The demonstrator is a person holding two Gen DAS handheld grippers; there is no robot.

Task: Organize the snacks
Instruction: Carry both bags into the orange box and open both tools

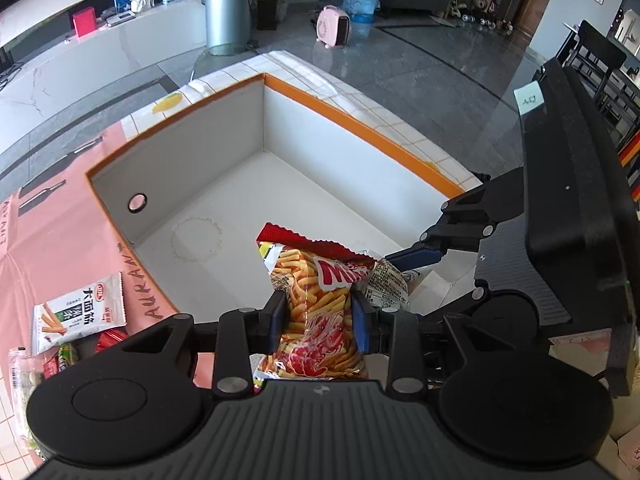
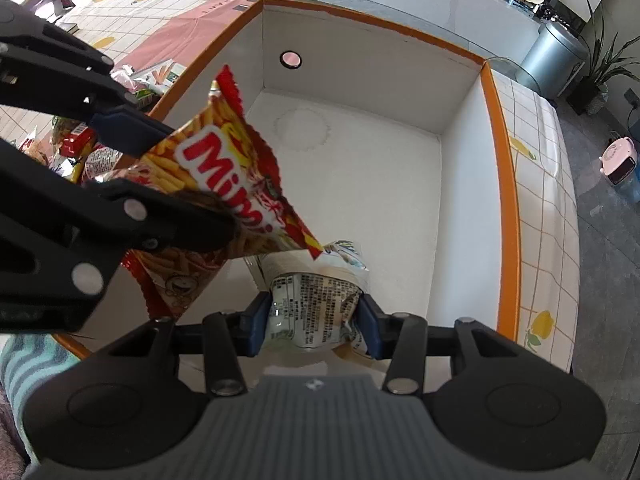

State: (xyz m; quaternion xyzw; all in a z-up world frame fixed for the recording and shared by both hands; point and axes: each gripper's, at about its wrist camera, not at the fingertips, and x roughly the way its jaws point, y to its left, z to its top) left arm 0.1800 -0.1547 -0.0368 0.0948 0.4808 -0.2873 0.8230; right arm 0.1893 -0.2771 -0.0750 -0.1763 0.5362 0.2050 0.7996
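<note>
white packet (image 2: 316, 308) front hidden, snack pile (image 1: 60, 344) partly covered

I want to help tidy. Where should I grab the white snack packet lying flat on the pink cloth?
Probably pinch the white snack packet by its crimped top edge, coming from above: it lies flat on the pink cloth, so only its thin edges stick out.

1. The red Mimi snack bag (image 1: 316, 304), printed with yellow sticks, is held tilted above the white box (image 1: 320, 184).
2. The white snack packet (image 2: 312, 304), its printed back up, hangs above the box floor, just beside the red bag.
3. The box has an orange rim; its floor is bare.
</note>
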